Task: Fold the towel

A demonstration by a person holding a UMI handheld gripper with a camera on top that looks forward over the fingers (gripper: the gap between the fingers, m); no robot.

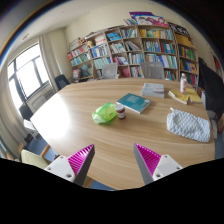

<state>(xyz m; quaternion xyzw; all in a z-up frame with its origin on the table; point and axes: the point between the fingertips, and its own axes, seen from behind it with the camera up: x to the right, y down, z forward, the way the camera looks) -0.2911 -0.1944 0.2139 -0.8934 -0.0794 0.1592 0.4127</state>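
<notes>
1. Bench [75,115]: large, wooden, rounded edge.
2. Towel [188,124]: white, crumpled, at bench's right edge, well beyond the fingers.
3. Book [133,101]: teal, mid-bench.
4. Hand-held gripper [115,163]: fingers spread wide, holding nothing.

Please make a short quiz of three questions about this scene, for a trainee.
1. True or false: the tongs are shut on the towel.
2. What lies nearest the green bag? A) blue book B) towel C) bookshelf
3. Fill in: the towel lies on the round wooden ____.

Key:
1. False; the tongs are open and empty, the towel lies beyond them.
2. A
3. table
</notes>
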